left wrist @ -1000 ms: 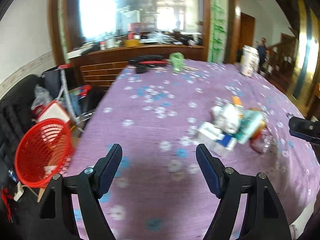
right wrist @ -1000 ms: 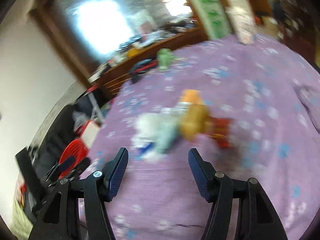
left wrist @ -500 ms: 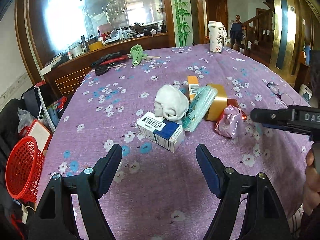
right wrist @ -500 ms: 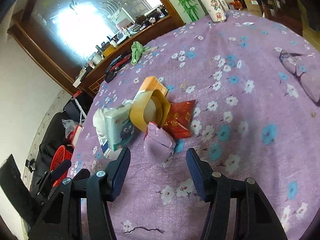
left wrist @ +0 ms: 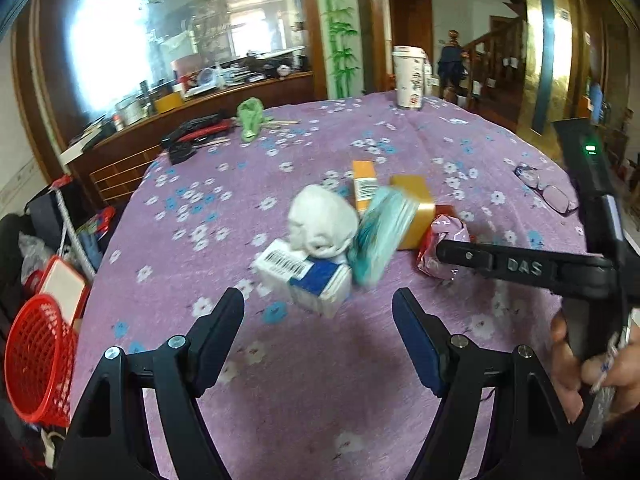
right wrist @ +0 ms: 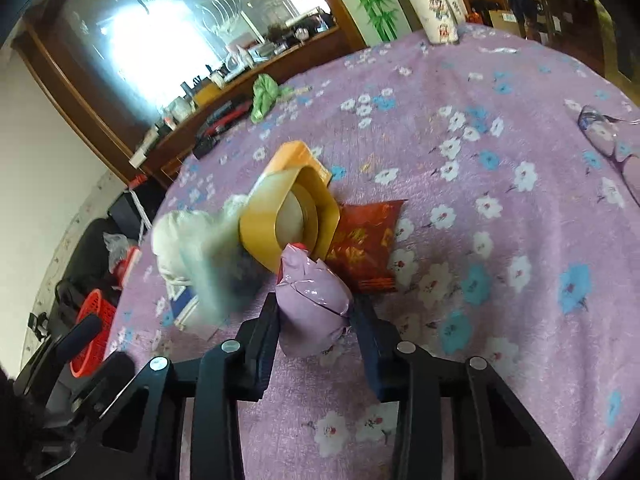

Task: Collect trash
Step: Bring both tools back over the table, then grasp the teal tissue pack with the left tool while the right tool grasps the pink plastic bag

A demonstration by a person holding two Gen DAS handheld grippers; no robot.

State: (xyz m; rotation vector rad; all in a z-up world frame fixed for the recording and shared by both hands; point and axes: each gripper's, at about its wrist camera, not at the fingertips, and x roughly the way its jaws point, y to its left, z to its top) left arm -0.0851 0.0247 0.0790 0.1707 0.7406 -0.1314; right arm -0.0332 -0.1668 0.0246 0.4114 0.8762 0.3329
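Right gripper (right wrist: 314, 316), jaws just closing, clamps the lilac wrapper (right wrist: 312, 300) beside the trash pile (left wrist: 340, 236). Left gripper (left wrist: 318, 320) gapes empty. Red basket (left wrist: 38, 360) holds nothing visible; all left.

A round table under a purple floral tablecloth (left wrist: 224, 240) fills both views. At its far edge stands a white printed paper cup (left wrist: 409, 78), upright. A crumpled green cloth (left wrist: 249, 117) lies near the far left rim, beside a black and red tool (left wrist: 196, 136). A pair of eyeglasses (left wrist: 546, 190) rests on the cloth at the right. Behind the table runs a cluttered wooden counter (left wrist: 192, 104) below a large window.
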